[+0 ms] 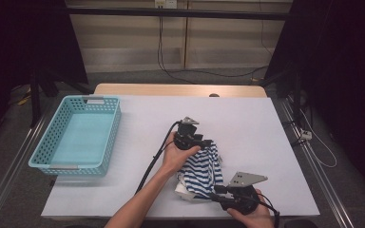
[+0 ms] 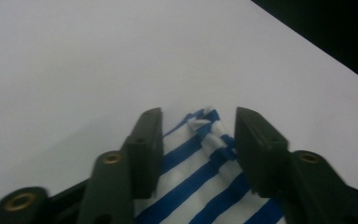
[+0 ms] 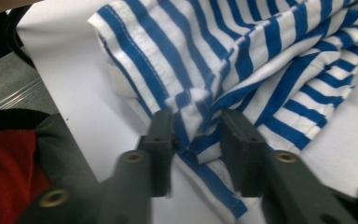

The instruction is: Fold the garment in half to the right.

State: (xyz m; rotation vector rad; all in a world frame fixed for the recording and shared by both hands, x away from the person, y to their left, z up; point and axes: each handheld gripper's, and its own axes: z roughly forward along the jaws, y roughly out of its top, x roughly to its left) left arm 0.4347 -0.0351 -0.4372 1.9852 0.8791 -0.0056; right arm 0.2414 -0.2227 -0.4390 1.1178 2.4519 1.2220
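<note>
- High view: fixed overhead on the person's side, facing forward and down; takes in the whole white table (image 1: 247,118), floor and back wall beyond.
- Left gripper view: rides the left gripper (image 2: 198,135), very close, looking along its jaws over a corner of striped cloth (image 2: 200,186) toward the table edge.
- Right gripper view: rides the right gripper (image 3: 196,135), equally close, low over the table.
- Shared by all three: striped cloth and tabletop.

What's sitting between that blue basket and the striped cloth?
Nothing: in the high view the white table lies bare between the basket and the striped cloth.
</note>
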